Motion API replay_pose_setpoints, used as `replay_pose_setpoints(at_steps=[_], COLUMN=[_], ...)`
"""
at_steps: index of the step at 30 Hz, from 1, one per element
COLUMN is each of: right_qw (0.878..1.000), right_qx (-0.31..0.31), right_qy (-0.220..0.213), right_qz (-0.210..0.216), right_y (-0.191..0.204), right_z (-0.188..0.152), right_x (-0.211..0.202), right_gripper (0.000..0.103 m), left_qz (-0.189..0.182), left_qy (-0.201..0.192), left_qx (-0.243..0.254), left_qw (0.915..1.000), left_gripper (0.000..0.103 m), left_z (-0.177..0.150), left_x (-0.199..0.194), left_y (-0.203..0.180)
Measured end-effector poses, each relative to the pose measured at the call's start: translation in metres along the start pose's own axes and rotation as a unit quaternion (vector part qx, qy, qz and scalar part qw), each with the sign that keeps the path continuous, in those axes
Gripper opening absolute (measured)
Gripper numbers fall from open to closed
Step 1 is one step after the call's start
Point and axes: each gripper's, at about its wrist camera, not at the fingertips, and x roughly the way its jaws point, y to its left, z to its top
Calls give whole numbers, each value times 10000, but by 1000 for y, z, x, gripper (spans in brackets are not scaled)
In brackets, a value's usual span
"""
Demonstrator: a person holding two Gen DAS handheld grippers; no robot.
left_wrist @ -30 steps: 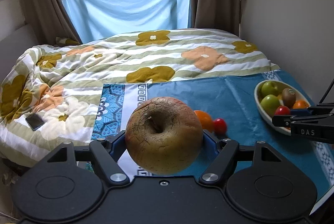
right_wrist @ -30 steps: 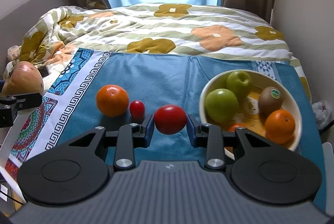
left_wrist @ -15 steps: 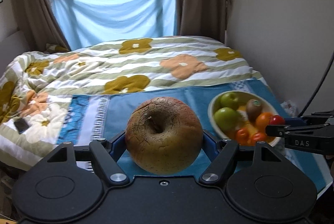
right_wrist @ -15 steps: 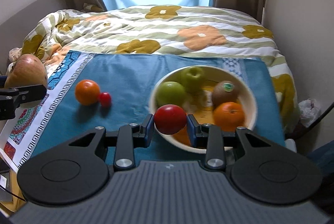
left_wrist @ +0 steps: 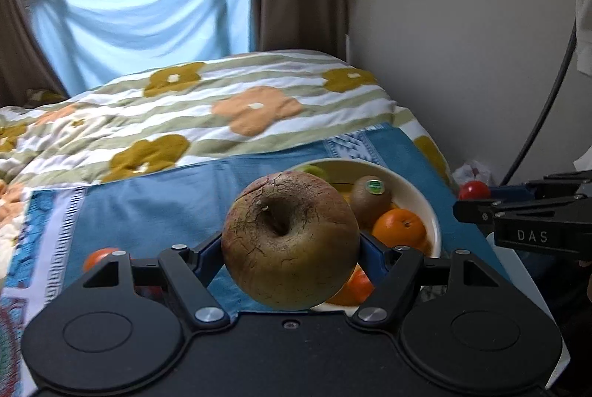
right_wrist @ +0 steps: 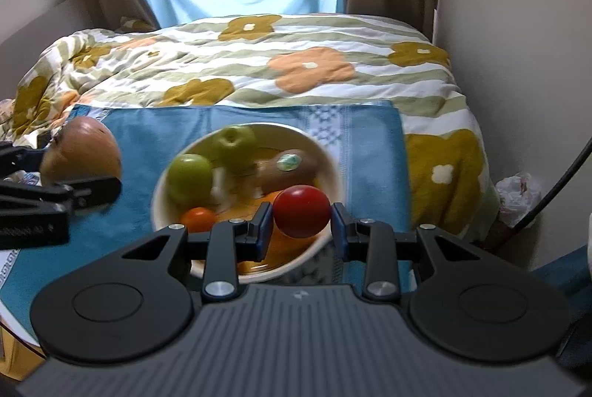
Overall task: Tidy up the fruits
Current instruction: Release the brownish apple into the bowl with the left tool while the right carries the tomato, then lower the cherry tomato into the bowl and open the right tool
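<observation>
My left gripper (left_wrist: pixel 290 245) is shut on a big brownish cracked apple (left_wrist: pixel 290 239), held above the near left rim of the cream bowl (left_wrist: pixel 431 215). My right gripper (right_wrist: pixel 301 219) is shut on a red tomato (right_wrist: pixel 301 215), hanging over the bowl's (right_wrist: pixel 162 182) near right part. In the bowl lie two green apples (right_wrist: pixel 190 177), a kiwi with a sticker (right_wrist: pixel 290 167), an orange (left_wrist: pixel 399 228) and a small orange fruit (right_wrist: pixel 198 218). The left gripper with its apple (right_wrist: pixel 83 152) shows at the left of the right wrist view.
The bowl stands on a blue cloth (right_wrist: pixel 155 127) spread over a bed with a flowered quilt (right_wrist: pixel 296 64). An orange (left_wrist: pixel 98 254) lies on the cloth at the left, half hidden behind the left gripper. A wall (right_wrist: pixel 518 27) and a cable (right_wrist: pixel 562 175) are on the right.
Both grippers have moved right with their fruits. The bowl has come under them; the orange and the small tomato on the cloth have slid out to the left.
</observation>
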Motion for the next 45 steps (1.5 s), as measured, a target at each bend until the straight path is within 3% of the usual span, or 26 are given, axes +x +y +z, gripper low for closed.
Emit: replay_pose_setpoints(at_steps=[12,18,23,27,45], right_qw=[9999,9998,9998,9999,9989], right_qx=[134,185,179,153,-205], right_qy=[48,67,66,58,-57], right_qz=[1,-7,13,35,416], right_y=[-33,-37,-37,-34,-4], right_z=[6,8,9,12,40], right_x=[31,39,43,45,70], right_gripper=[48,49,49,48,48], left_qz=[-60,-5,31,0,451], left_qy=[387,447,438,164,161], left_qx=[459,694,775,702,218], left_qw=[9982,9966,9960,9974,9986], left_gripper=[78,78,79,95,95], left_z=[8,8,8,12,6], left_x=[65,79,82,69,40], left_y=[-40,-51,-54,-52,-10])
